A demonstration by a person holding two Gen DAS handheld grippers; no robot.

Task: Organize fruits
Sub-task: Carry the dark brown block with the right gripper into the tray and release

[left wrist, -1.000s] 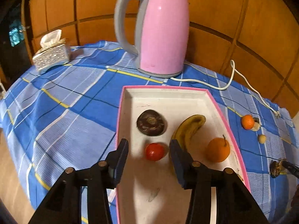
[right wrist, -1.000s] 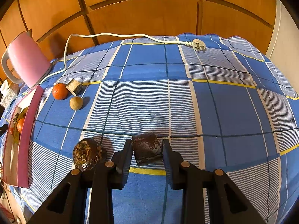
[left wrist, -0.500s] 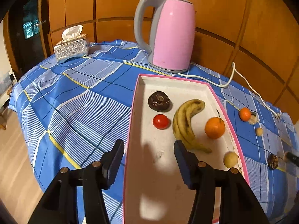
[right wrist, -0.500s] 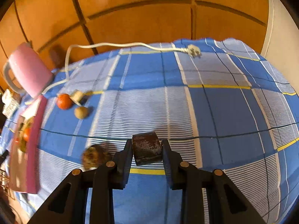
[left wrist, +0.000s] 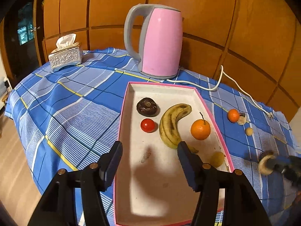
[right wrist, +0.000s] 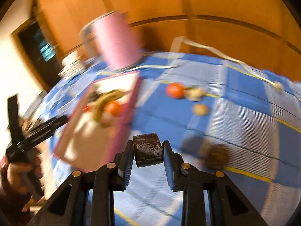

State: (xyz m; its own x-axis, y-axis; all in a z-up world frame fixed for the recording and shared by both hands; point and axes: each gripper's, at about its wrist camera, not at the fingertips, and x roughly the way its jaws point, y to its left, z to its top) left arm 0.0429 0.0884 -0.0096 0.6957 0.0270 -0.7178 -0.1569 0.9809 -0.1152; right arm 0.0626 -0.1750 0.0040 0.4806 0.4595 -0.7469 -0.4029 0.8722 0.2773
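The right claw [right wrist: 147,157] is clamped on a dark brown, flat-sided fruit [right wrist: 148,149] (probably a water chestnut, though its cut faces make that a guess), gripping it across its two flat sides, which gives the pads a firm seat and keeps it from rolling out. It is held above the blue checked cloth of the desk [right wrist: 244,116], just to the right of the pink-rimmed tray [left wrist: 213,113], and the heavy blur in the right wrist view suggests a swing toward that tray. The left claw [left wrist: 149,162] hangs with its fingers wide apart and nothing between them, over the near, bare end of the tray. The tray collects the sorted fruit: a banana [left wrist: 172,124], an orange [left wrist: 200,129], a small tomato [left wrist: 147,125], a dark round fruit [left wrist: 146,106] and a pale yellowish one [left wrist: 217,159]. Outside it a small tangerine [left wrist: 232,115] and a tan nut-like ball [left wrist: 248,131] lie on the cloth, so several items seem left to gather.
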